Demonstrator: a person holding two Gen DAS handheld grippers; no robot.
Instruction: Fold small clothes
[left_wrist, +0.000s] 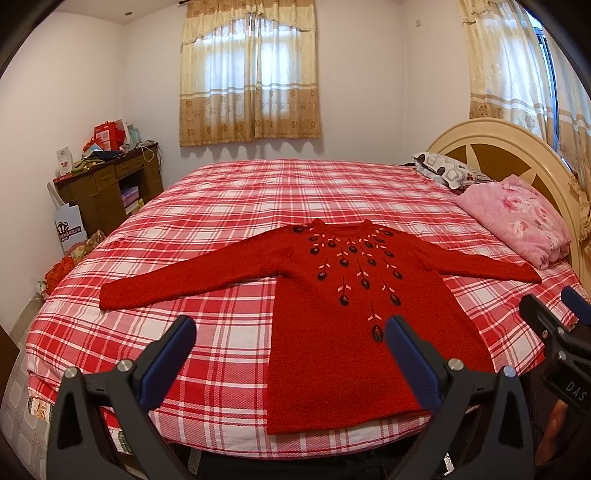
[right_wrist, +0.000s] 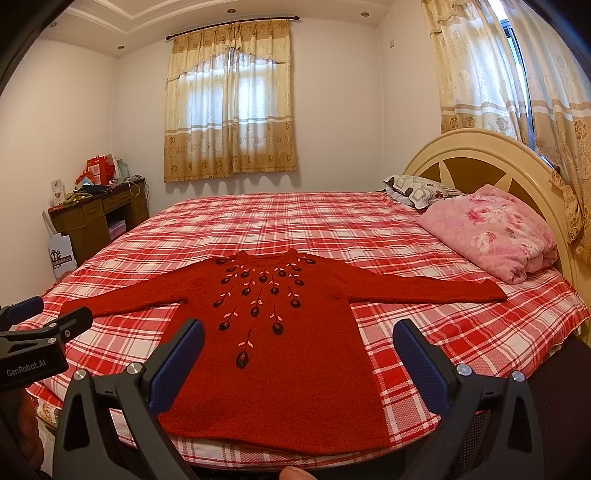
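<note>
The red knitted sweater with dark embroidered flowers fanning down from its neckline (left_wrist: 343, 332) lies flat and face up on the bed in front of you, its hem toward you at the near edge of the mattress and its collar pointing toward the far window. Both long sleeves are spread out sideways, one to each side, and nothing is folded yet. It rests on the red-and-white checked bedsheet (left_wrist: 229, 206).

Your left gripper (left_wrist: 290, 332) hovers over the near left part of the sweater's body with its blue-padded jaws spread wide and nothing between them. Your right gripper (right_wrist: 298, 338) hangs above the lower middle of the sweater, jaws equally wide apart and empty. Neither touches the cloth.

Toward the right, a folded pink floral quilt (right_wrist: 491, 232) sits just beside the right sleeve's cuff, in front of the cream arched wooden headboard (right_wrist: 480, 147), with a grey patterned pillow (right_wrist: 413, 186) behind it. A dark brown wooden desk (left_wrist: 107, 184) piled with clutter stands at the far left wall, and beige patterned curtains (left_wrist: 249, 74) cover the window.
</note>
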